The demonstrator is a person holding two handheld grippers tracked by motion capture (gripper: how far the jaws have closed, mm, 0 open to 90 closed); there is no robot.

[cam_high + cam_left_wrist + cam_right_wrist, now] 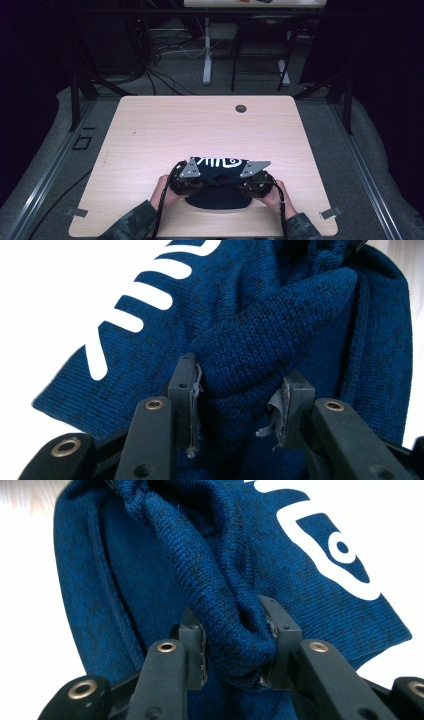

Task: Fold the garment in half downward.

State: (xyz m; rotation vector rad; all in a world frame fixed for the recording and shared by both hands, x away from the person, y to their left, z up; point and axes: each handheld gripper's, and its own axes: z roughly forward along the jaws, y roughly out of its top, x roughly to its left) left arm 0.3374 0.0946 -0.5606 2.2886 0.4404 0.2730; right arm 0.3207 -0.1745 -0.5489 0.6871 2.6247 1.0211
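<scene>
Blue knit, chunky weave, with white fishbone-looking print on it: that's the cloth (218, 181) both claws are working at the near edge of the table (150, 130). From where I'm standing the person has the left claw (192, 181) and the right claw (248, 182) close together, cloth bunched between and partly under them.

Left claw's own view: a thick fold of the cloth (260, 350) sits right between the jaws, the worn pads (194, 390) pressing its sides, so it's gripping that fold. White stripes lie off to its upper left.

Right claw, same deal: a twisted ridge of cloth (220, 615) is pinched between its jaws, with the white eye-shaped print up to its right.
</scene>
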